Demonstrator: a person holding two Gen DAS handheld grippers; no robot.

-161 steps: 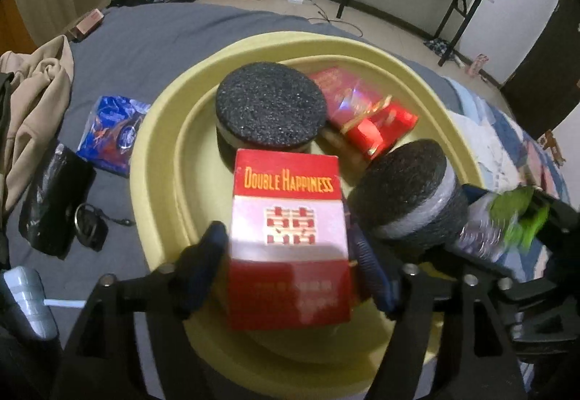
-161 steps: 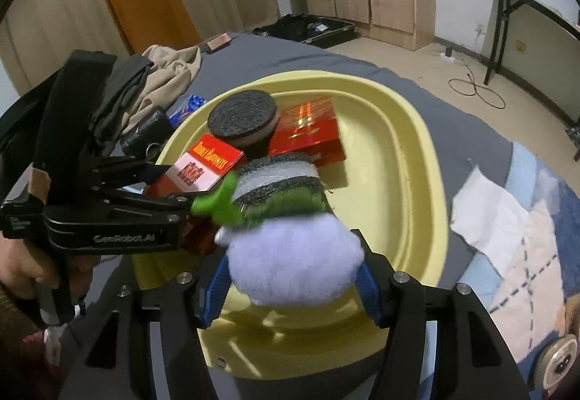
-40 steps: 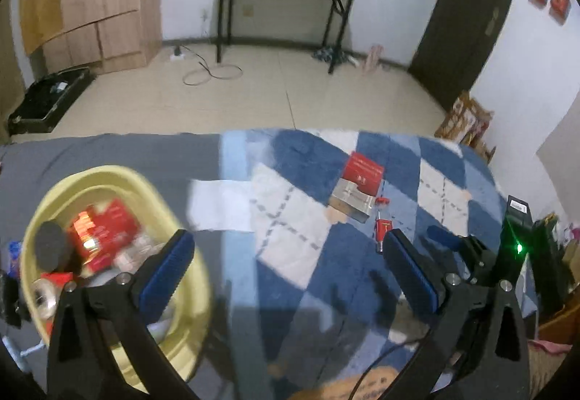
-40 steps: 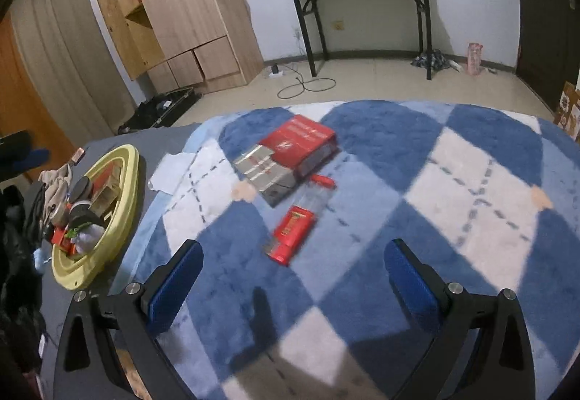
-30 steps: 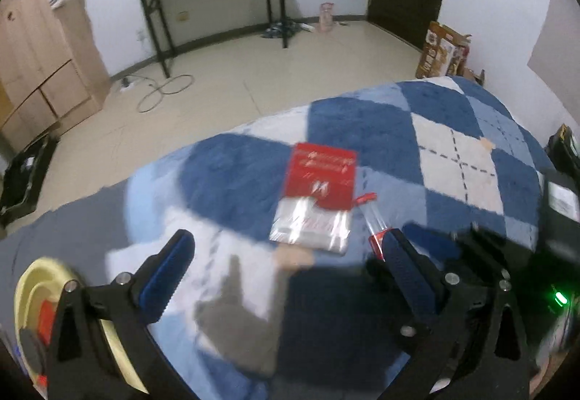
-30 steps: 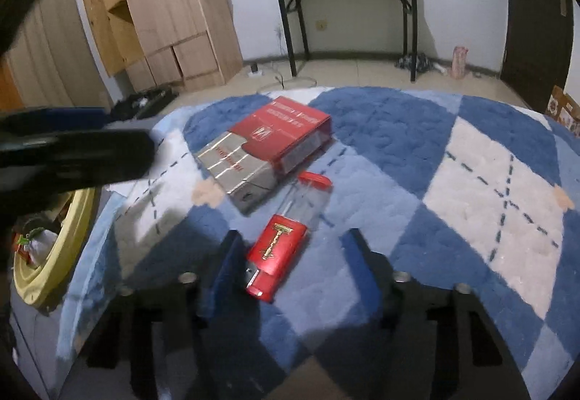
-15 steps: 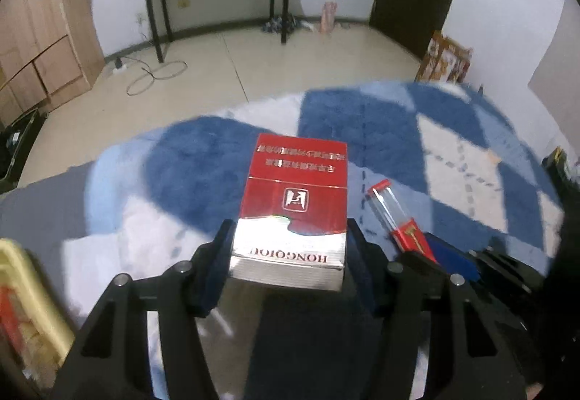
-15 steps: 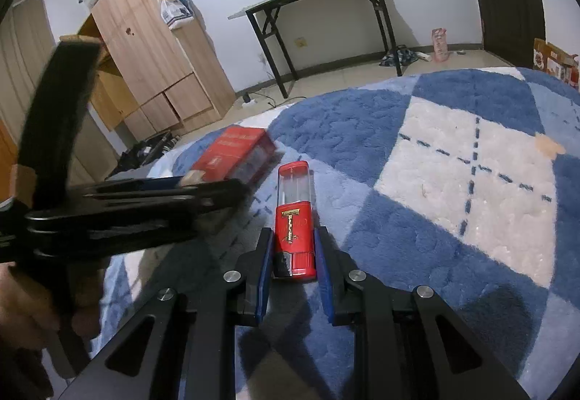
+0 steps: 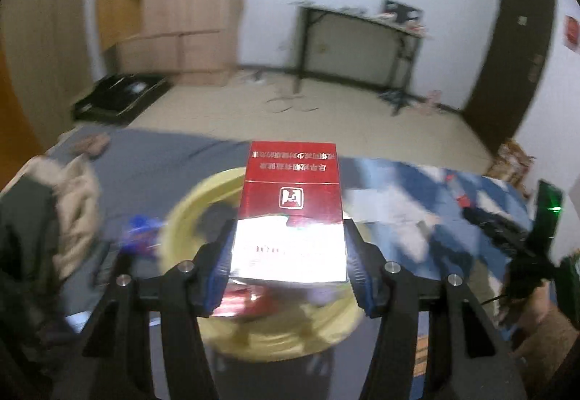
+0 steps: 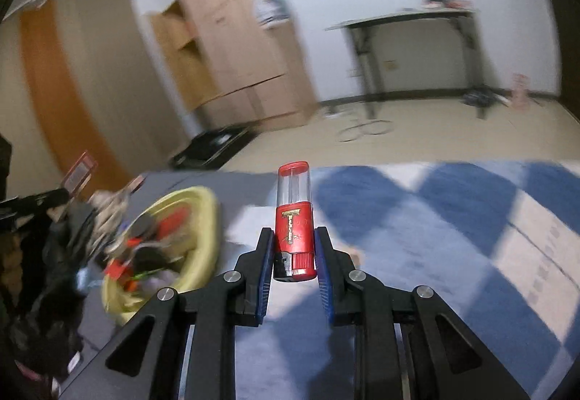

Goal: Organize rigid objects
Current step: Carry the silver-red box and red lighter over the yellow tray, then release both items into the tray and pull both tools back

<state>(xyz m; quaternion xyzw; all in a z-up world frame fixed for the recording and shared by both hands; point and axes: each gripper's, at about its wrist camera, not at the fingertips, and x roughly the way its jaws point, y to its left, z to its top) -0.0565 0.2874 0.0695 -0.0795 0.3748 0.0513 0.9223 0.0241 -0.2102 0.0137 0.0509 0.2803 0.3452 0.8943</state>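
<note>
Lighter (image 10: 293, 226) in right gripper (image 10: 293, 255), long axis pointing forward.

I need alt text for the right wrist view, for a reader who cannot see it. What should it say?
The right hand-held gripper is shut on a red lighter with a clear end, held above a blue-and-white checked blanket. To the left, a yellow basin holds blurred objects.

A wooden wardrobe (image 10: 232, 48), black-legged desk (image 9: 359, 48) and dark door (image 9: 514, 63) line the room.
</note>
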